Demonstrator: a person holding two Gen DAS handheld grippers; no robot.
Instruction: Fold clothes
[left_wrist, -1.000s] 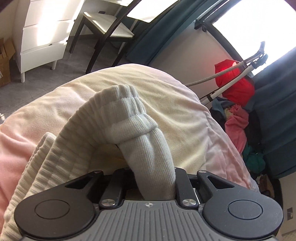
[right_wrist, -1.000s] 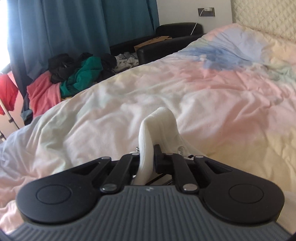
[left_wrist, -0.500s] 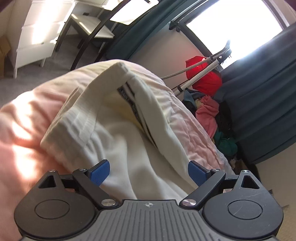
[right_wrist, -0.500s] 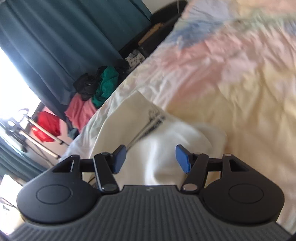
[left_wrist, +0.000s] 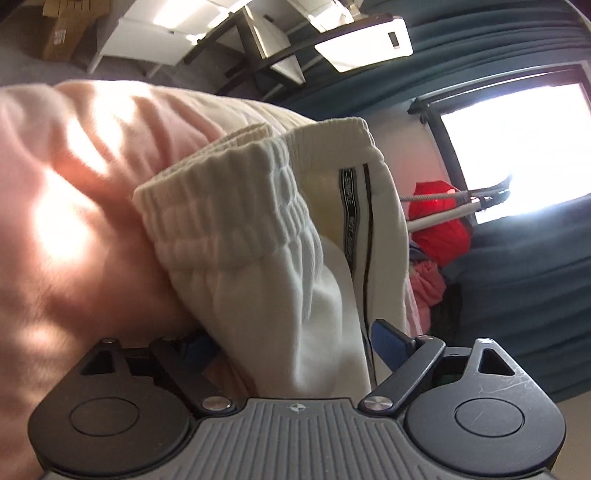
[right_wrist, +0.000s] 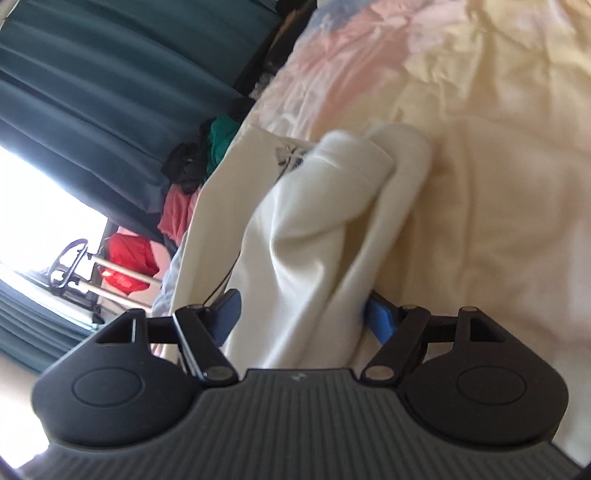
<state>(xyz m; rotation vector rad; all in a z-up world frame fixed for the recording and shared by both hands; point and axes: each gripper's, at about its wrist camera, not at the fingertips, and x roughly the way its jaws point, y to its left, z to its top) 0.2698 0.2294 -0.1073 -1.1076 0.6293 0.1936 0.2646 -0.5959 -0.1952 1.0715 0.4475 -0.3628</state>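
Bright window (left_wrist: 517, 144) (glare washes it out), teal curtains (right_wrist: 92, 92), pastel bedspread (right_wrist: 498, 110), white drawers (left_wrist: 147, 40), grey floor (left_wrist: 22, 70)

The sweatpants (left_wrist: 295, 258) lie on the bed cover (left_wrist: 74, 206), their cuffs at the far end. Each gripper's spread fingers straddle the near folds. A clothes pile (right_wrist: 192, 177) sits far left, beyond the bed's edge.

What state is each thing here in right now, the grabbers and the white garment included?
Left gripper: fingers open, either side of the cloth.
Right gripper: fingers open, cloth between them.
White garment: bunched, folded over, ribbed waistband up.
Bedspread: wrinkled, under the garment.
Curtains: partly drawn.
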